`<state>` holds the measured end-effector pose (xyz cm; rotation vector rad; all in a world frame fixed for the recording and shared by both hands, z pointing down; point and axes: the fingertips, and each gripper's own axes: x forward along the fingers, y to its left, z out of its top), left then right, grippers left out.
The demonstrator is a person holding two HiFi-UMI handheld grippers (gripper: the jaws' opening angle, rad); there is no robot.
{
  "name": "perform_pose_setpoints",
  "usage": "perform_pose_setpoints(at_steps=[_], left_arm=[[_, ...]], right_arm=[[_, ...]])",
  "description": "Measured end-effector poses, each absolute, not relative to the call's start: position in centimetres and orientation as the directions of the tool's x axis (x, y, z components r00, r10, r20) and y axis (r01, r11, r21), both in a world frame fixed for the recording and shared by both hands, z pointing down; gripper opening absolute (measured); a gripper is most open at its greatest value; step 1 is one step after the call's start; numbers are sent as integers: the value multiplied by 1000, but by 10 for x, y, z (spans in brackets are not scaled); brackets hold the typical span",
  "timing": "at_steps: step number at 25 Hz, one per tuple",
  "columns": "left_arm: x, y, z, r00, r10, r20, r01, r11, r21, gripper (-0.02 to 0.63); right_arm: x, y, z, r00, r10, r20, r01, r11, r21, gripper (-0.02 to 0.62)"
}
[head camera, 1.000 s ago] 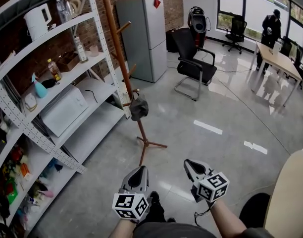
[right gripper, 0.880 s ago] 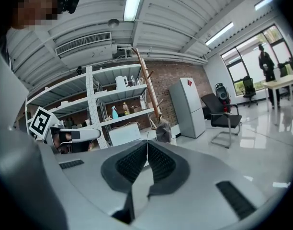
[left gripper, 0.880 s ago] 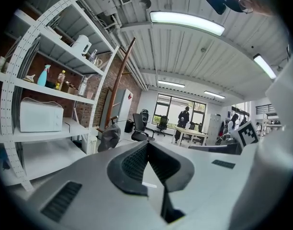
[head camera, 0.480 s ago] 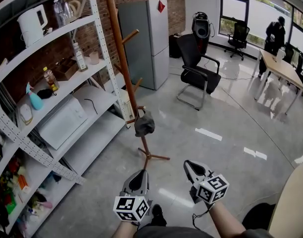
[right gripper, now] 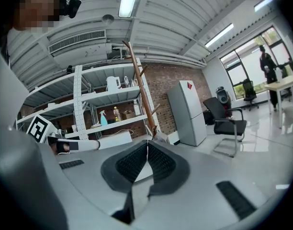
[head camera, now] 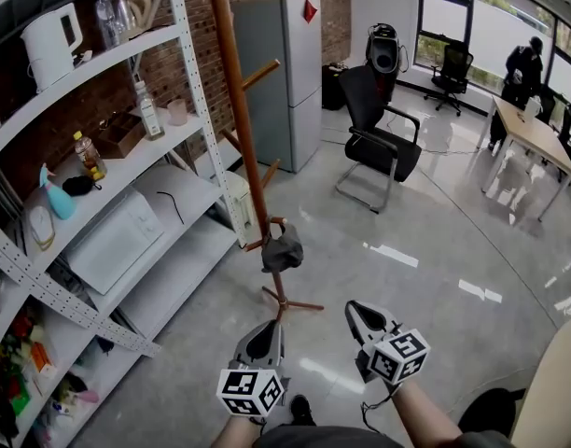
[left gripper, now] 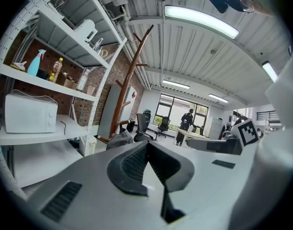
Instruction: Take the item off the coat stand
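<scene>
Now nearer than before: dark grey fabric cap (head camera: 282, 250) hangs on low peg of tall brown wooden coat stand (head camera: 241, 110). Our left gripper (head camera: 266, 326) and right gripper (head camera: 355, 308) both clenched, empty, short of cap.

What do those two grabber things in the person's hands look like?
The left gripper and right gripper are both light grey shells with dark, ribbed pads inside the jaws. Each carries a white cube printed with black square markers. A thin dark cable hangs below the right one.
</scene>
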<state>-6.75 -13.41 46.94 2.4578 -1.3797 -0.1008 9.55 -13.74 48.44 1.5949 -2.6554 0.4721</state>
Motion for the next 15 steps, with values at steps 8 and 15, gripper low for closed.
perform_pose_setpoints(at_steps=[8,15], left_arm=[[-85,-177,470,548,-832,83,-805,-498,322,6],[-99,-201,480,554,-827,95,-798,-494,345,6]], right_arm=[[69,-183,481,-485,-861,154,-865,446,-229,9],[51,-201,490,-477,-861,176,-874,443,-200,9]])
